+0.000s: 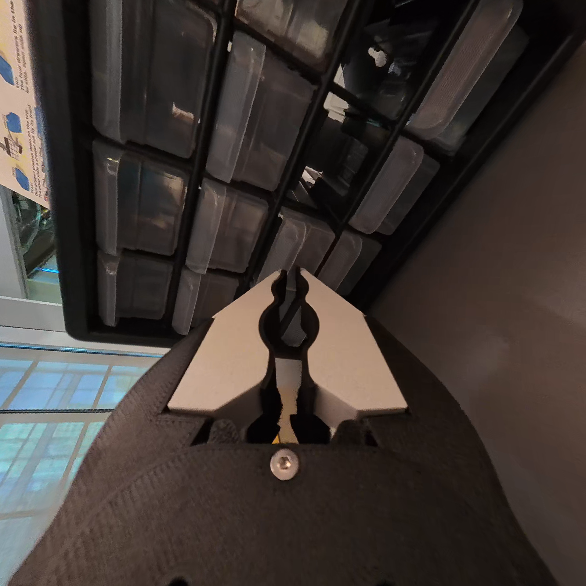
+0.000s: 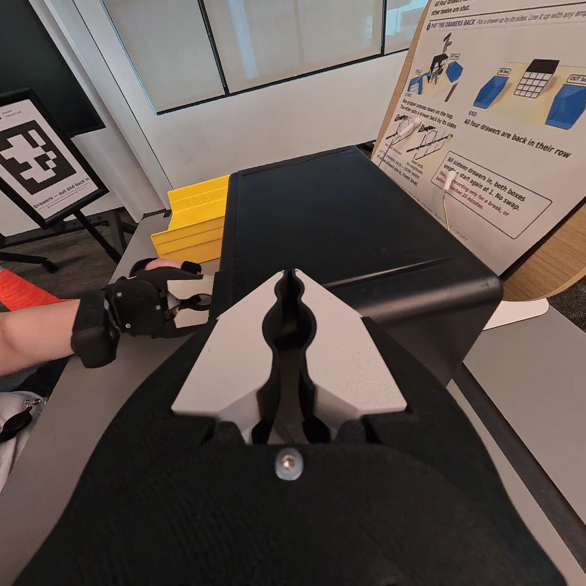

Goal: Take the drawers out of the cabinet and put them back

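The right gripper [image 2: 290, 276], jaws together, rests on the black cabinet [image 2: 333, 215] top; the left gripper [image 2: 203, 293] meets its left side, a yellow bin [image 2: 190, 222] beyond.

The cabinet [image 2: 342, 228] stands on the table [image 2: 523, 396]. A bin [image 2: 190, 225] sits on the table just left of the cabinet, at its far end. A poster board [image 2: 494, 126] stands to the cabinet's right. A framed sign [image 2: 41, 158] stands on the floor, far left. Drawers [image 1: 149, 82] fill most cabinet slots; some slots [image 1: 364, 104] hold none.
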A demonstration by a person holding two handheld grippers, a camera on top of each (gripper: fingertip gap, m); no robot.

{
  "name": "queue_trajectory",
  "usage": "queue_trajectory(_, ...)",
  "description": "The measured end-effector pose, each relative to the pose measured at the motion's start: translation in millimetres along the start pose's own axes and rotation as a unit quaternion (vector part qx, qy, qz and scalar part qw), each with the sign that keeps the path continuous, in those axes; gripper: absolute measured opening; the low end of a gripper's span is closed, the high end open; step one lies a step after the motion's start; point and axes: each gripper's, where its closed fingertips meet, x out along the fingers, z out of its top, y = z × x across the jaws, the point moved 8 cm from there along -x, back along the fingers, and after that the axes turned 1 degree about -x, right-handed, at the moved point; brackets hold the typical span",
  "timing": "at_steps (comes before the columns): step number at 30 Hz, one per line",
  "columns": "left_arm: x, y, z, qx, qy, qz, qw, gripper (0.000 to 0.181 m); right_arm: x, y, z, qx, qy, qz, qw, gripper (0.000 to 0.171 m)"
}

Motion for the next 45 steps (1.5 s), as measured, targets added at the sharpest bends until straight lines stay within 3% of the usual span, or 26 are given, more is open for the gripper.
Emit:
queue_trajectory(10,6.5,1.9,0.5,-0.018,0.014,-0.009,1.000,0.016,-0.2,-1.0,-0.6,0.007,-0.004,0.006,1.000,0.000)
queue_trajectory(15,-25.6,16.3,-5.3,-0.076,-0.005,-0.026,0.997,0.025,-0.3,-0.7,-0.7,0.006,-0.004,0.005,1.000,0.000)
queue_trajectory(18,-72.9,65.3,-26.6,-0.132,-0.039,0.001,0.991,0.026,-0.3,-0.9,-0.7,0.007,-0.005,0.007,1.000,0.000)
queue_trajectory(22,-130.1,190.3,-99.9,-0.234,-0.059,0.085,0.967,0.023,-0.3,-1.1,-0.9,0.008,-0.005,0.008,1.000,0.000)
queue_trajectory(25,-135.7,246.6,-151.1,-0.275,-0.128,-0.007,0.953,0.014,-0.4,-1.9,-1.5,0.016,-0.009,0.013,1.000,0.000)
queue_trajectory(27,-121.2,261.1,-185.9,-0.301,-0.100,-0.069,0.946,0.025,-0.5,-2.3,-1.9,0.021,-0.012,0.016,1.000,0.000)
queue_trajectory(29,-101.5,255.4,-214.8,-0.321,-0.059,-0.140,0.935,0.051,-0.6,-2.6,-1.9,0.023,-0.012,0.017,1.000,0.000)
queue_trajectory(31,-82.1,238.4,-236.3,-0.341,-0.041,-0.198,0.918,0.058,-0.6,-2.5,-1.7,0.022,-0.011,0.015,1.000,0.000)
queue_trajectory(34,-50.2,204.1,-268.1,-0.348,0.020,-0.249,0.904,0.056,-0.4,-2.3,-1.5,0.023,-0.010,0.014,1.000,0.000)
queue_trajectory(39,-13.0,143.9,-308.5,-0.274,0.175,-0.325,0.888,0.060,-0.4,-3.1,-1.7,0.029,-0.012,0.018,0.999,0.000)
queue_trajectory(45,0.1,121.9,-324.3,-0.257,0.220,-0.347,0.874,0.049,-0.3,-2.6,-1.2,0.028,-0.009,0.015,0.999,0.000)
